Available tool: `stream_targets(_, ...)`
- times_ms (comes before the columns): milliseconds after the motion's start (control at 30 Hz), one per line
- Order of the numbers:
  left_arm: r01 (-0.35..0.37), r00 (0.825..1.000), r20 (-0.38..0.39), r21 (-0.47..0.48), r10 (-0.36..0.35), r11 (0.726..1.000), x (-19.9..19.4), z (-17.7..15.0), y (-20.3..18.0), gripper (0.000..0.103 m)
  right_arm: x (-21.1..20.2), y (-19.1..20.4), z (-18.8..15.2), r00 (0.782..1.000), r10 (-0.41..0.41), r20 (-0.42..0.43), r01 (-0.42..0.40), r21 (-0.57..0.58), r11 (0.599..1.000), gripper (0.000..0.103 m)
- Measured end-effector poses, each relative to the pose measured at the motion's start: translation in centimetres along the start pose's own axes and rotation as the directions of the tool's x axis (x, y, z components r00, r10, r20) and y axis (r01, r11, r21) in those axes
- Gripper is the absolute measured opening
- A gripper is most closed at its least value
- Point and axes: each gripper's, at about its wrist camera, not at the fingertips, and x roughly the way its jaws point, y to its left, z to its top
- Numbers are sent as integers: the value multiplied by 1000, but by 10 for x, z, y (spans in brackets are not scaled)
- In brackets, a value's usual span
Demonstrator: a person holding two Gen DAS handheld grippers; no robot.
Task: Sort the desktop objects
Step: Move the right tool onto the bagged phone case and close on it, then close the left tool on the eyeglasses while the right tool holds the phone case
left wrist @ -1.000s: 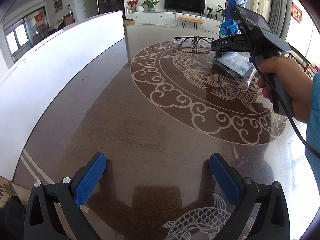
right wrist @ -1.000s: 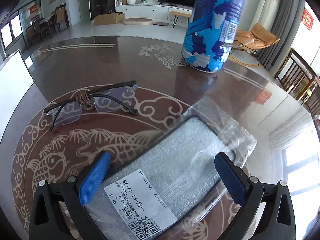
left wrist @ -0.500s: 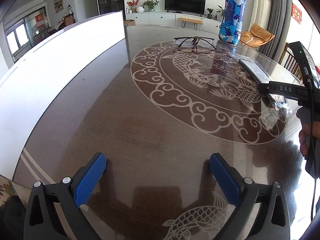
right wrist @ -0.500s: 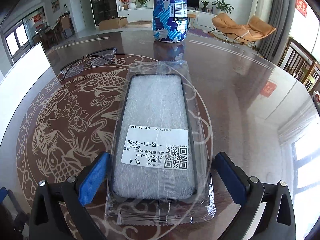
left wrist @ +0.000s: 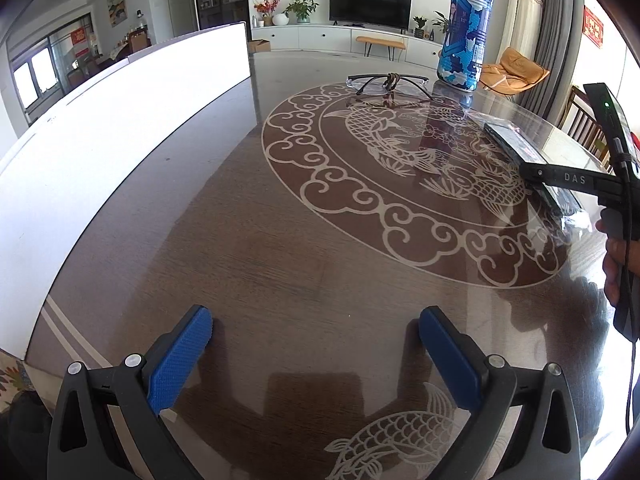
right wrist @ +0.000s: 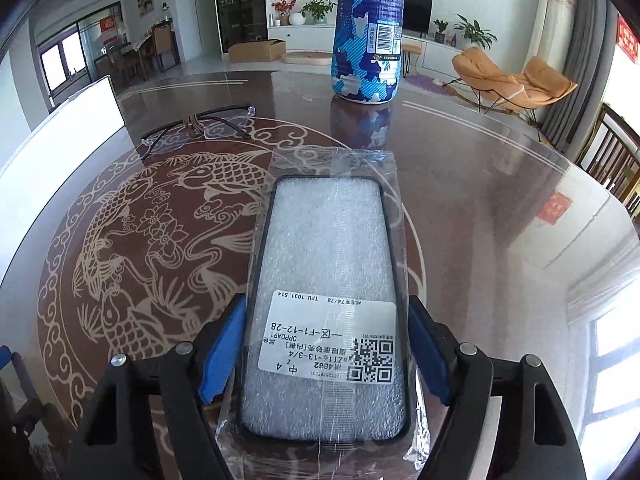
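The top of the blue can [right wrist: 367, 32] is cut off at twelve o'clock in the right wrist view. In the left wrist view, the packaged phone case [left wrist: 520, 148] is partly hidden behind the right gripper's body at three o'clock. The label's small print [right wrist: 320, 336] cannot be fully read.

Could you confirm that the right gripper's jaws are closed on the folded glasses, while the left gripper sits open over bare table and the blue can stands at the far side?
Not quite: the right gripper has its jaws closed on the bagged phone case, as the right wrist view shows. The folded glasses lie untouched further off. The left gripper is open over bare table, and the blue can stands at the far side.
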Motion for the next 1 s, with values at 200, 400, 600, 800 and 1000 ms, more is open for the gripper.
stream_targets(200, -1, 1000, 0, 0, 1, 1000, 0, 0, 0, 103, -51, -12, -67, 1000, -12, 15, 12, 22, 1000, 77)
stream_targets(400, -1, 1000, 1, 0, 1, 1000, 1, 0, 0, 103, -96, -21, -127, 999, -38, 14, 37, 54, 998, 77)
stream_targets(600, -2, 1000, 1, 0, 2, 1000, 0, -1, 0, 103, -110, -24, -148, 999, -51, 6, 50, 81, 995, 87)
stream_targets(800, 44, 999, -8, 71, -43, 997, 2, 3, 0, 103, -110, -23, -151, 999, -50, -7, 50, 74, 996, 96)
stream_targets(1000, 274, 962, -119, 386, -247, 881, 37, 55, -2, 103, -109, -24, -150, 999, -44, -10, 45, 75, 996, 98)
